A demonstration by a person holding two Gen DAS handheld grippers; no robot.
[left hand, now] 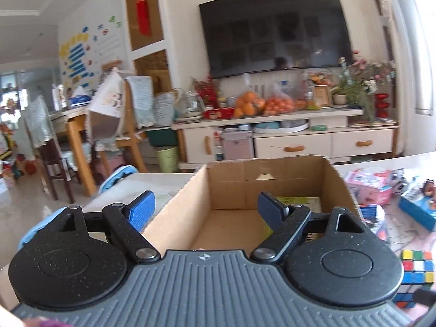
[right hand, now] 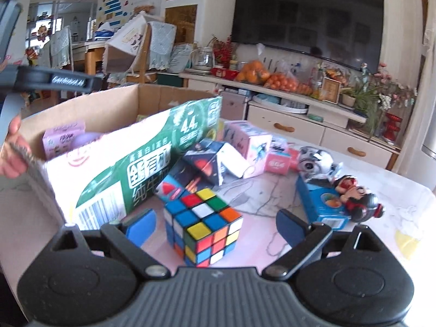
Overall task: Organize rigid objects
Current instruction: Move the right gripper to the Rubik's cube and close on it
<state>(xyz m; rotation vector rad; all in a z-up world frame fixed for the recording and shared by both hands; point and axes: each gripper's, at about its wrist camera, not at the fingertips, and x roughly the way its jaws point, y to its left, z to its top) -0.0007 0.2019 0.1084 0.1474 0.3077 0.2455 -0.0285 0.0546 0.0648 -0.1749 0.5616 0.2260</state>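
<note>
Right gripper (right hand: 215,224) spread wide around Rubik's cube (right hand: 203,230), pads not touching. Left gripper (left hand: 207,211) gaping, empty, above cardboard box (left hand: 201,190).

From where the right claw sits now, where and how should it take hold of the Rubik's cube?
Grip the Rubik's cube across two opposite flat side faces, at mid height. It sits corner-on to the open right claw, between the pads but turned, so the pads would probably meet edges. Twisting the claw until the pads lie flat on the faces, then coming in level from the near side, looks safest.
</note>
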